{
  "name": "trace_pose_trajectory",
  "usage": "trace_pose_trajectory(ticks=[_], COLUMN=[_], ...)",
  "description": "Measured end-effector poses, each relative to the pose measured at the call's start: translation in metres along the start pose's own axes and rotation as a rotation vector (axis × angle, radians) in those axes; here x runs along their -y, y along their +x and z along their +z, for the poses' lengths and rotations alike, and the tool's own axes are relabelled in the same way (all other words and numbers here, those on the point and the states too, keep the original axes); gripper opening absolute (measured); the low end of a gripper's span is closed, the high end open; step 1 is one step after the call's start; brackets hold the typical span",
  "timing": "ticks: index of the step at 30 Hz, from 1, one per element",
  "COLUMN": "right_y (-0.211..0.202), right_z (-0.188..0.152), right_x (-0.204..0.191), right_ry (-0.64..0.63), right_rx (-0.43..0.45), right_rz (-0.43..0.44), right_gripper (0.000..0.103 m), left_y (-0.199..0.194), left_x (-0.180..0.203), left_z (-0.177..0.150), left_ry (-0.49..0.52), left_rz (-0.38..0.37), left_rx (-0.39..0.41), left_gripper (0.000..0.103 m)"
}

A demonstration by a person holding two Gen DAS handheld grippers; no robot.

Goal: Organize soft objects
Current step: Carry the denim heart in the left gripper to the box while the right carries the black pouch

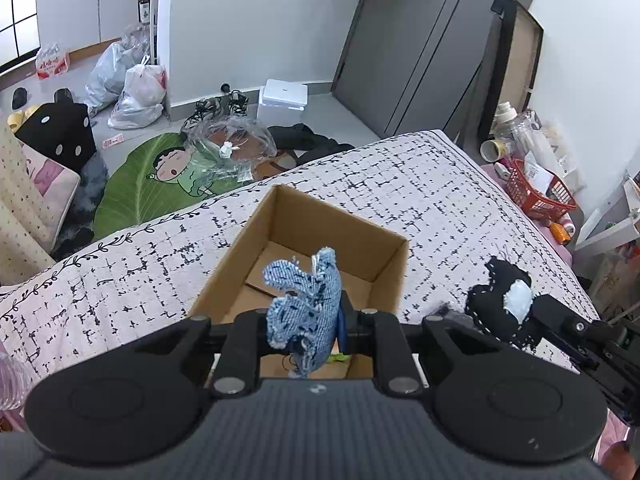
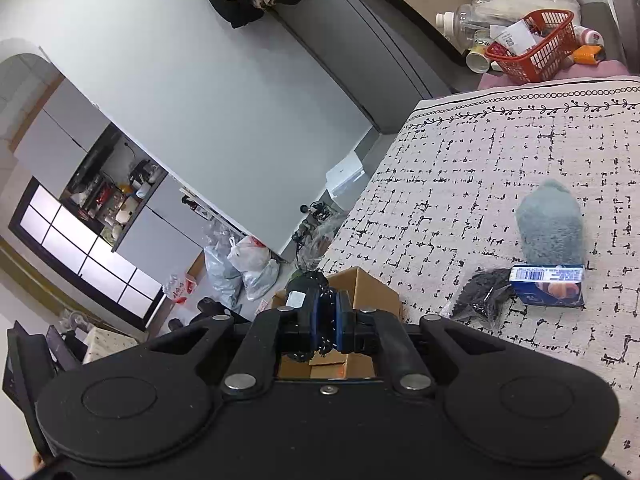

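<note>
My left gripper (image 1: 306, 322) is shut on a blue denim soft toy (image 1: 304, 308) and holds it above the open cardboard box (image 1: 384, 280) on the bed. To its right the right gripper (image 1: 532, 312) carries a black soft toy (image 1: 496, 300) with white stitching and a pale patch. In the right wrist view my right gripper (image 2: 325, 320) is shut on that black soft toy (image 2: 304, 294), with the cardboard box (image 2: 368, 284) just beyond it. A grey fuzzy soft object (image 2: 550, 224) lies on the bedspread at the right.
A blue printed box (image 2: 548, 286) and a black packet (image 2: 482, 292) lie on the bedspread (image 2: 460, 184). A red basket (image 2: 536, 46) with bottles stands past the bed's far corner. Plastic bags (image 1: 136, 88), shoes and a green mat (image 1: 144, 184) cover the floor.
</note>
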State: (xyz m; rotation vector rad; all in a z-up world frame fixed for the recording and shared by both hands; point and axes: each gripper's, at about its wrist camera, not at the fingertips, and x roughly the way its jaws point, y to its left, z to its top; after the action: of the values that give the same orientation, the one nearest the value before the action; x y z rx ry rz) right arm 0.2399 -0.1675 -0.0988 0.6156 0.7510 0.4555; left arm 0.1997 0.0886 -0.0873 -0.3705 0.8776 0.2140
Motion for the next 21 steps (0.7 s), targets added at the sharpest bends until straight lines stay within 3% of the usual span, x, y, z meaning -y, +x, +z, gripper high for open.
trace_pose_trajectory(ticks=[17,21], right_y=[0.043,0.054], right_z=[-0.016,-0.023], right_x=[-0.034,-0.041], right_ry=[-0.063,-0.085], right_rx=[-0.083,-0.121], right_rz=[-0.037,-0.048], right_gripper=[0.008,0.008], left_y=[0.04,0.048], left_x=[-0.041,-0.045], left_z=[0.01,0.011], left_ry=[-0.019,-0.018], left_rz=[-0.032,-0.044], left_rx=[-0.072,-0.096], left_gripper=[0.019,0.024])
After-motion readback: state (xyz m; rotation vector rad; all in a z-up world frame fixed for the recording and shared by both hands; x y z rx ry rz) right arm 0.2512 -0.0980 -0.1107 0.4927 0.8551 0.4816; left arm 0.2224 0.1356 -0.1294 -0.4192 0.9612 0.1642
